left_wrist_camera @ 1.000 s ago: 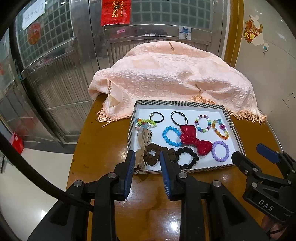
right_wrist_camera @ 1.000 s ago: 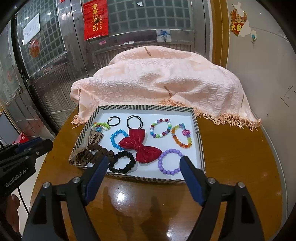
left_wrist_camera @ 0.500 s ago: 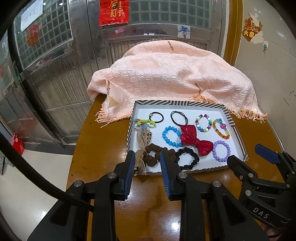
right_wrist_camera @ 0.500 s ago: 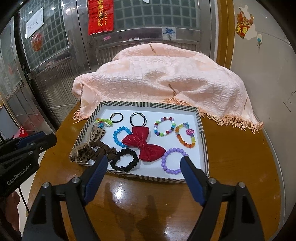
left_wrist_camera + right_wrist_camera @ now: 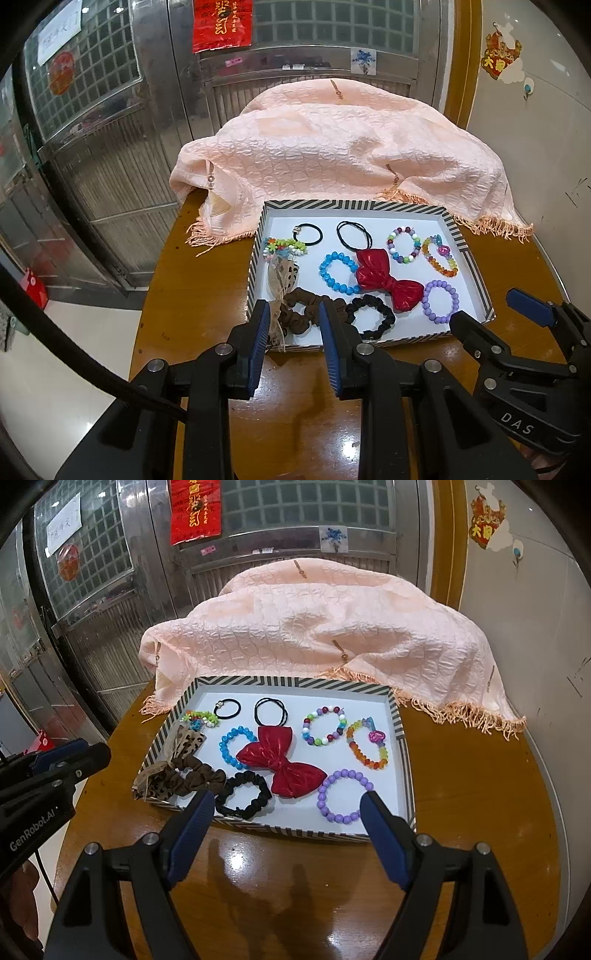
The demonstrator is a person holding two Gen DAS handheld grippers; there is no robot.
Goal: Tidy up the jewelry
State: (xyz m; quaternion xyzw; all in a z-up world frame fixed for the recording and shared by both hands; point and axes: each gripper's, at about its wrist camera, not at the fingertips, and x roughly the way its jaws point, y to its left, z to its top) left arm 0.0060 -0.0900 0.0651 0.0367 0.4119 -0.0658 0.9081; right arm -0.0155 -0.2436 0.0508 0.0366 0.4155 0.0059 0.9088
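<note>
Both grippers edged closer to the tray, nothing held

Since a second ago both grippers have drifted slightly nearer the tray; the jewelry lies as it did.

Nearest: left gripper (image 5: 291, 332), jaws a modest gap apart, empty, hovering over the tray's near-left corner. Right gripper (image 5: 286, 823), jaws spread wide, empty, above the near rim of the tray.

Striped tray (image 5: 402, 738), white floor, sits on a glossy brown table (image 5: 472, 812).

Near row, left to right: leopard-print ribbon (image 5: 153, 784) draped over the near-left rim, brown scrunchie (image 5: 197, 775) touching it, black scrunchie (image 5: 243, 794), purple bead bracelet (image 5: 345, 795).

Middle: blue bead bracelet (image 5: 236, 746), with the red bow (image 5: 282, 764) just beside it and overlapping its edge.

Far row: multicolour small-bead piece (image 5: 201, 718) by the left wall, black hair tie with a metal clasp (image 5: 229, 707), thin black elastic loops (image 5: 271, 710) touching the bow's top, mixed-colour bead bracelet (image 5: 325, 725), orange-yellow bracelet with a pink heart charm (image 5: 367, 744).

Beyond the tray: peach fringed cloth (image 5: 314, 627) heaped over something hidden, its hem touching the far rim
</note>
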